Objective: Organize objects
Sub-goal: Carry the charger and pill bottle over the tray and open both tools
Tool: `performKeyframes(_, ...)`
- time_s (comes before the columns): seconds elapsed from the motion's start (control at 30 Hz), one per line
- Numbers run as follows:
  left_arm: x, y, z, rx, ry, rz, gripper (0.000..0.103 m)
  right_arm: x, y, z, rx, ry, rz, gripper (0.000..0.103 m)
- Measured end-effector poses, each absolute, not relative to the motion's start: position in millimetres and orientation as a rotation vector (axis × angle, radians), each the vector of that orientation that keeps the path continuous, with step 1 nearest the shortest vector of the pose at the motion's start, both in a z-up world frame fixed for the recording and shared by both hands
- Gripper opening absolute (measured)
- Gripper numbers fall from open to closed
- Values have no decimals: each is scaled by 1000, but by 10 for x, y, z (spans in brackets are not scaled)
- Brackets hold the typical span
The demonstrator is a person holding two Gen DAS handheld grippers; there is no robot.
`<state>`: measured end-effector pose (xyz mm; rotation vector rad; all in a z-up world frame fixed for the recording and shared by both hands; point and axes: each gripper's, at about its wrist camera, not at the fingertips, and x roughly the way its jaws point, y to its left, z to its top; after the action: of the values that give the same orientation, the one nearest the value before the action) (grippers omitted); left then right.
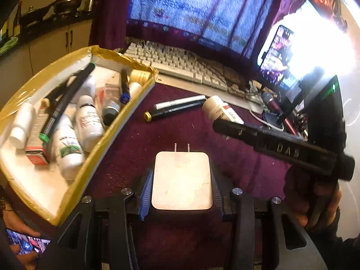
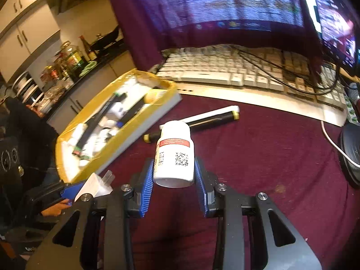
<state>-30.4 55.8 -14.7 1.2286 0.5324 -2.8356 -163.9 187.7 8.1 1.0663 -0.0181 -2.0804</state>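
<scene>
My left gripper (image 1: 181, 180) is shut on a white plug adapter (image 1: 182, 181), prongs pointing forward, above the maroon tablecloth (image 1: 139, 139). My right gripper (image 2: 174, 168) is shut on a white pill bottle (image 2: 174, 155) with a red label band, held above the cloth; the bottle also shows in the left wrist view (image 1: 221, 110). The yellow-rimmed white tray (image 1: 117, 121) on the left holds several bottles, pens and tubes; it also shows in the right wrist view (image 2: 112, 146). Two markers (image 1: 177, 108) lie on the cloth right of the tray, also seen in the right wrist view (image 2: 209, 119).
A white keyboard (image 2: 236, 72) lies behind the markers under a cloth-draped monitor (image 2: 213, 2). A second screen (image 1: 276, 54) stands at the right. Cables and a mouse-like object (image 2: 351, 150) sit at the right edge. A kitchen counter (image 2: 67, 67) is far left.
</scene>
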Motion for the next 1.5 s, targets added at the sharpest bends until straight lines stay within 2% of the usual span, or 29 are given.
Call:
performKeyframes(0.23,-145,258,104,1134,608,-2846,40,-1533,1708,182,1030,-24,-2042,32)
performKeyframes(0.6,104,-539,356,965,598,-2709,40,-1508,1163,224,1017,9,-1969,32)
performKeyframes(1.1,-281,-1209,225,1016,635,-2614,40,-1596,544,149,1035,78,-1977,32)
performKeyframes(1.5,-1037,-1466,65,1210,508,-2566,40,-1676,332,62,1010,142,-2028,33)
